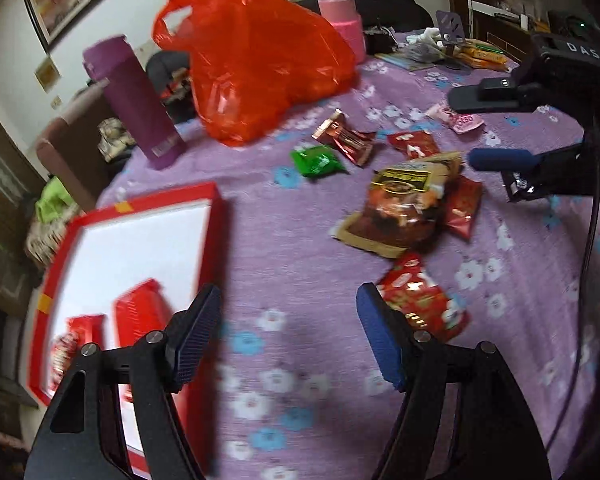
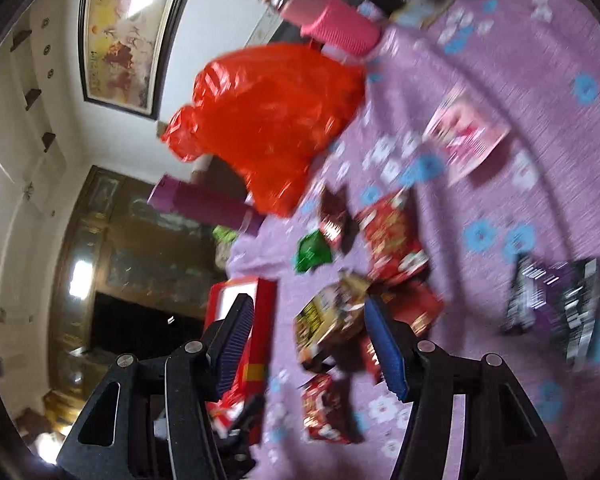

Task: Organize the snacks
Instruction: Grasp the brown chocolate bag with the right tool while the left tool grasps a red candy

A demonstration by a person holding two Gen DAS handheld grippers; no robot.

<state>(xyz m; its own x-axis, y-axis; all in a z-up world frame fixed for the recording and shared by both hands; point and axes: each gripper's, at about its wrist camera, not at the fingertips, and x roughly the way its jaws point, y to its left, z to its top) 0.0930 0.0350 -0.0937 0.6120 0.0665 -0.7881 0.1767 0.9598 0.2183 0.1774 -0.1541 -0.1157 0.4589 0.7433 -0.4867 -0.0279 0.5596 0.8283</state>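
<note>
Both grippers over a purple flowered cloth [image 1: 308,216]. Left gripper [image 1: 288,336]: jaws spread wide, nothing between them, hovering above bare cloth between the red tray [image 1: 216,216] and a red snack packet [image 1: 420,300]. Right gripper [image 1: 496,132]: seen from the left wrist camera at upper right, its two fingers apart, empty, above the snack cluster.

Tray count: one, red rim, white floor, at the left table edge. Inside it two red packets [image 1: 140,316], possibly a third at the lower corner — blur prevents certainty.

Loose snacks on the cloth, left view: one green packet [image 1: 318,160], one dark-red foil packet [image 1: 346,138], one brown-and-gold pouch [image 1: 404,204], three red packets around it, one pink packet [image 1: 458,118]. Right view adds one purple-and-black packet [image 2: 552,300].

Other items: one orange plastic bag [image 1: 256,64], one purple bottle [image 1: 136,100] upright beside it, one pink bottle [image 1: 342,20] behind the bag.
</note>
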